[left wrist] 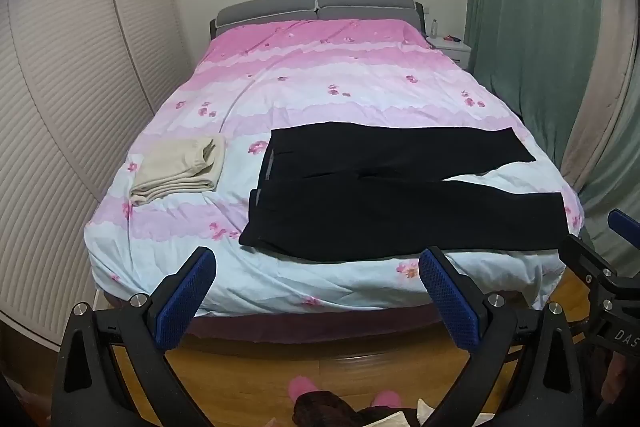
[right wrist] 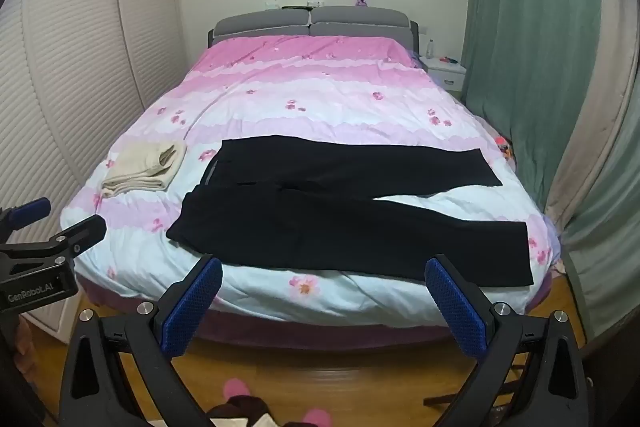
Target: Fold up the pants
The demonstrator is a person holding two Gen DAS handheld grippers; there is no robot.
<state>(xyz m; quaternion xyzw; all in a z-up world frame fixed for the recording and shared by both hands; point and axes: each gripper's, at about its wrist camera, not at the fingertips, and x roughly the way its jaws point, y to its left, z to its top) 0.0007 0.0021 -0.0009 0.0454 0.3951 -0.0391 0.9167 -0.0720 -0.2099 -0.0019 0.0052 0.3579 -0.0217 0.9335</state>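
Note:
Black pants [left wrist: 384, 195] lie flat across the near end of the bed, waistband to the left, both legs stretching right and spread a little apart. They also show in the right wrist view [right wrist: 340, 215]. My left gripper [left wrist: 318, 263] is open and empty, held off the foot of the bed, short of the pants. My right gripper [right wrist: 324, 273] is open and empty, also short of the bed's near edge. Each gripper shows at the other view's side, the right one [left wrist: 592, 247] and the left one [right wrist: 64, 215].
The bed [left wrist: 320, 83] has a pink and pale blue floral cover. A folded beige garment [left wrist: 180, 169] lies left of the pants. A slatted wardrobe [left wrist: 60, 87] stands left, green curtains [left wrist: 532, 27] right, a white nightstand [left wrist: 450, 45] far right. Wooden floor and pink slippers [left wrist: 302, 389] below.

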